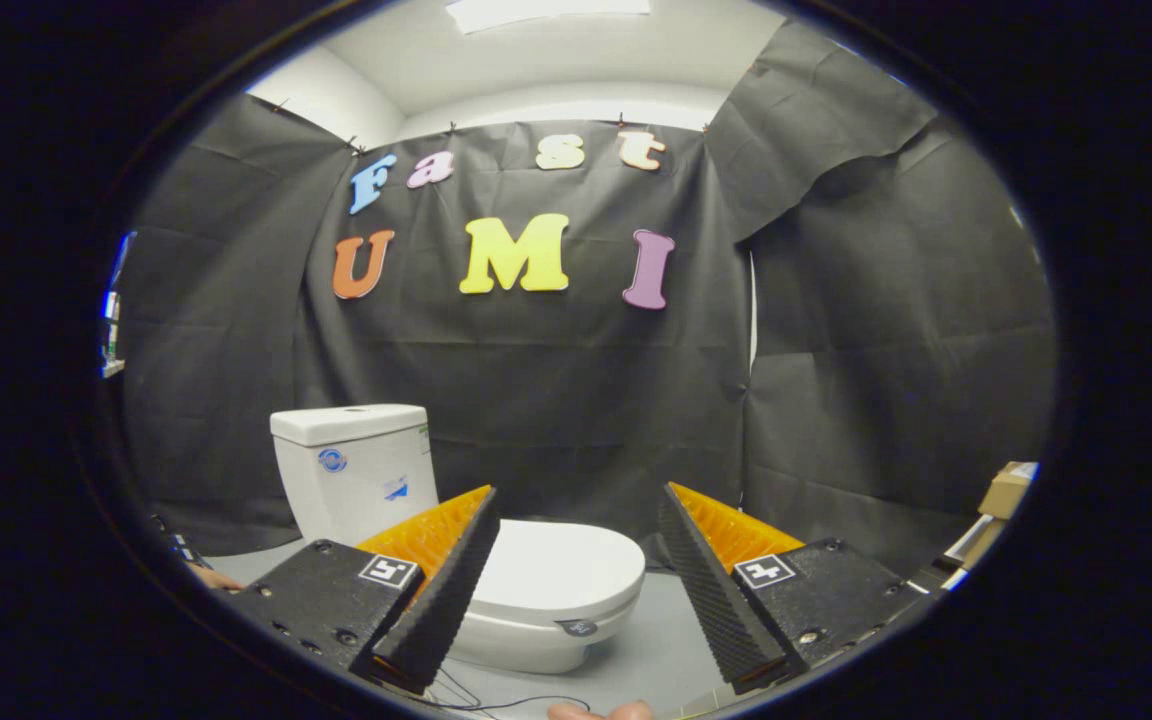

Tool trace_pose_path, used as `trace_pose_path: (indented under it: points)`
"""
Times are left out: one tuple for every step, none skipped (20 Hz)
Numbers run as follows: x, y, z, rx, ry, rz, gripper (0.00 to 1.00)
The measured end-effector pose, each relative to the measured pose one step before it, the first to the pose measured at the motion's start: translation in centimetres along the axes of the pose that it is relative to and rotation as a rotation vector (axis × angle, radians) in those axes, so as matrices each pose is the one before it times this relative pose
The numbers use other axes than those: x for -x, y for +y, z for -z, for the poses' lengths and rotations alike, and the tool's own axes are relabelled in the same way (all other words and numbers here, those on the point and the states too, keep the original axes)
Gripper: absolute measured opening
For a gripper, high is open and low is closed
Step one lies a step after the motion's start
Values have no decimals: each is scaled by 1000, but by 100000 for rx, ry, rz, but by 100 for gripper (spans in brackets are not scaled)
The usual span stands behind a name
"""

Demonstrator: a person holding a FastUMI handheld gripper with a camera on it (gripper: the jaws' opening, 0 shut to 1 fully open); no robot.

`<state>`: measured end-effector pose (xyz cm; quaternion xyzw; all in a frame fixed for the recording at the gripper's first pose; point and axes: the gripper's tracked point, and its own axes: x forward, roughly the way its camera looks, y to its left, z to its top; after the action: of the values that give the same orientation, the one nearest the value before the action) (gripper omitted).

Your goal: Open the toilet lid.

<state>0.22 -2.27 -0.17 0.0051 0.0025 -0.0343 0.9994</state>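
Tool (576,560) fingers spread, lid (556,570) rim beyond, untouched.

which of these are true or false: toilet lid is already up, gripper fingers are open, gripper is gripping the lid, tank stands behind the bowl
The toilet lid is already up: false. It lies flat and closed on the bowl.
The gripper fingers are open: true, with a wide gap between them.
The gripper is gripping the lid: false. Nothing is pressed between its fingers; the lid lies ahead of them, partly behind the left finger.
The tank stands behind the bowl: true, against the black cloth wall.
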Motion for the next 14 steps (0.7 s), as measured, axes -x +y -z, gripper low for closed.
trace_pose_path:
  points:
    - [-42,-68,122,75,262,50,100]
    - [-35,-64,161,175,679,255,100]
    - [-113,-105,192,-66,448,82,100]
    - [-44,-18,258,-233,1393,-782,100]
    - [-120,75,555,-616,1963,-783,100]
    - [-66,-262,256,-732,1382,596,100]
    - [-31,-365,-129,-539,489,810,100]
    - [30,-212,-146,-428,-281,575,100]
    - [-43,-188,-191,-133,-597,675,100]
    - [-61,-158,-54,263,-263,690,100]
    - [-97,-224,193,403,-108,736,100]
    - [-78,-148,113,468,343,536,100]
    - [-13,-73,128,401,463,368,100]
    - [-53,-50,126,97,440,272,100]
